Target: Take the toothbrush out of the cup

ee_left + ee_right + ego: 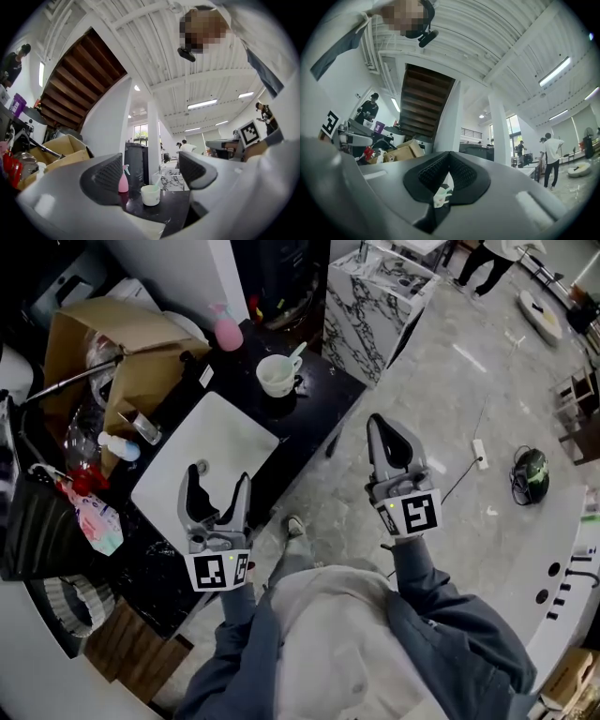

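Observation:
A white cup (277,376) stands on the black counter (328,381) with a pale toothbrush (297,353) leaning out of it to the right. My left gripper (217,489) is open and empty over the white basin (202,451), well short of the cup. In the left gripper view the cup (150,195) shows far off between the spread jaws of the left gripper (149,172). My right gripper (394,442) is shut on nothing above the floor, to the right of the counter. In the right gripper view the jaws of the right gripper (448,165) meet, and the cup (439,197) peeks through the gap below them.
A pink spray bottle (228,331) stands behind the cup, left of it. An open cardboard box (112,343) and clutter with small bottles (117,446) fill the counter's left side. A marble-pattern cabinet (375,296) stands beyond the counter. People stand at the far right (487,263).

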`<move>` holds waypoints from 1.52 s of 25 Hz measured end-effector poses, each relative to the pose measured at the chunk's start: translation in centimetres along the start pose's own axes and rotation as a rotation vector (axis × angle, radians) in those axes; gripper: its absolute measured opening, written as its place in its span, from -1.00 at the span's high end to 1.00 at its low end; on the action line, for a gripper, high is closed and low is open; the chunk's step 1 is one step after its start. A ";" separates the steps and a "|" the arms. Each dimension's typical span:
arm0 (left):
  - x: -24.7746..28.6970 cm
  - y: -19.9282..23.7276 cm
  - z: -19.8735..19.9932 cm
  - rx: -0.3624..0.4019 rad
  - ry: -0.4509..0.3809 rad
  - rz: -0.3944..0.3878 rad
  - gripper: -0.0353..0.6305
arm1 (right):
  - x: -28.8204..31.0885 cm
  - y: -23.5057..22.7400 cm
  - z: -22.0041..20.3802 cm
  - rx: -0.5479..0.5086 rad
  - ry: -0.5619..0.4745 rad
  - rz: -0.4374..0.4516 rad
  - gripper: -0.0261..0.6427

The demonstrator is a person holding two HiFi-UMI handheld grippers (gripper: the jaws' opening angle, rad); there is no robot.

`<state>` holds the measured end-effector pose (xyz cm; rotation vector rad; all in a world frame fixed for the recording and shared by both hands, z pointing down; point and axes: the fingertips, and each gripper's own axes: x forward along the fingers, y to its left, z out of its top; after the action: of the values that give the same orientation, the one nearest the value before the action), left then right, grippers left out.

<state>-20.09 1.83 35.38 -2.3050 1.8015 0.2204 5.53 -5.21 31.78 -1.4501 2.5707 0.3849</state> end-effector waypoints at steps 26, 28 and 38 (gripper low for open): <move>8.5 0.2 -1.7 0.031 -0.007 -0.007 -0.32 | 7.3 -4.1 -1.6 0.008 -0.009 0.062 0.91; 10.0 -1.0 -2.0 0.041 0.000 -0.022 -0.32 | 7.7 -5.2 -2.2 0.016 -0.004 0.065 0.91; 12.7 -2.1 -3.2 0.049 0.008 -0.062 -0.32 | 9.0 -6.4 -4.0 0.031 0.006 0.061 0.91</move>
<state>-15.00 -10.44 35.55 -2.3274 1.7160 0.1553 6.35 -16.91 32.24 -1.3675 2.6188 0.3474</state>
